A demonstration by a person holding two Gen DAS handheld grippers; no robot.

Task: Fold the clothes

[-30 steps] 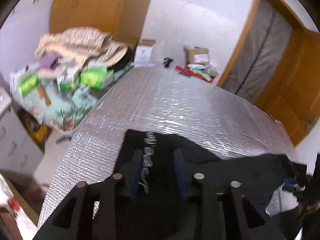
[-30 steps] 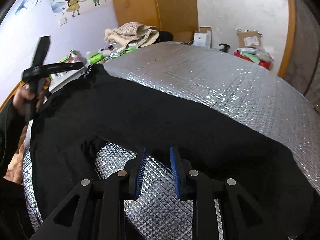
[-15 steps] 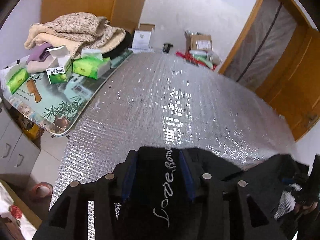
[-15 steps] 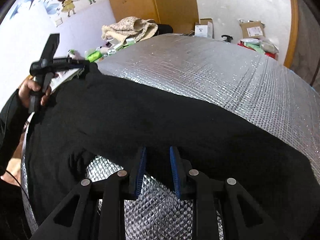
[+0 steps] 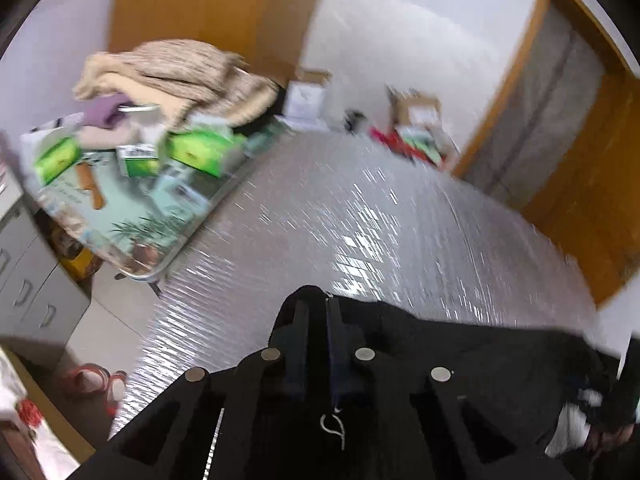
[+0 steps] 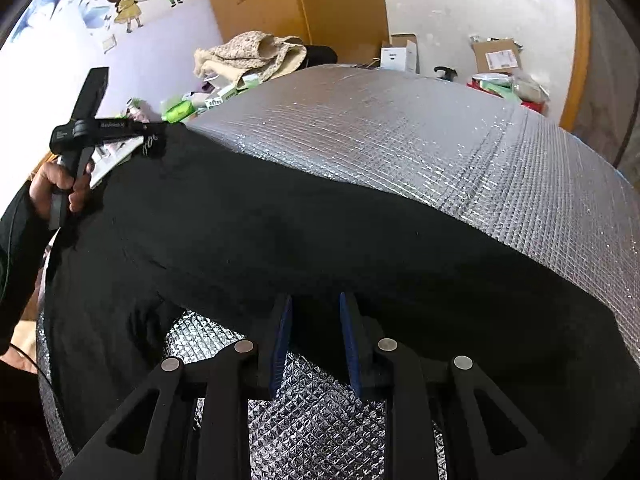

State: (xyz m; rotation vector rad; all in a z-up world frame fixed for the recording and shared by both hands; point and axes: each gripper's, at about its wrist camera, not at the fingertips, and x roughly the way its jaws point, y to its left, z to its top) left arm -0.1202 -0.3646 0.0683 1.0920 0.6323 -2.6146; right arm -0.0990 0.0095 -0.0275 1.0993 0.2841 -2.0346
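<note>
Evidently at an early stage; findings as follows.

Work surface: a silver quilted foil mat (image 6: pixel 400 128) covered the table and was bare over its far half.

Garment location: one black fabric garment (image 6: pixel 280 220) lay spread across the near half of the mat, reaching from the left corner to the right edge in the right wrist view. It was largely a single layer, with a patch of foil showing through a gap near the right tool.

Left gripper (image 5: pixel 318 312): its jaws were closing, almost together, with a corner of the black cloth between them; white script lettering showed on the cloth just behind the fingers. From the right wrist view the same tool stood at the far left corner of the garment, a hand (image 6: pixel 60 184) around its handle.

Right gripper (image 6: pixel 314 312): the jaws stood partly apart at the near hem, blue pads (image 6: pixel 282 340) on either side of the edge. Whether they pressed the cloth could not be told.

Work done: garment laid out and roughly flattened; one corner being taken up.

Work outstanding: judged to be every fold. No crease, doubled layer or tidy stack was visible.

Surroundings: a beige knitted blanket (image 5: pixel 180 76) and green cartons (image 5: pixel 200 152) sat on a side table, well apart from the mat.
</note>
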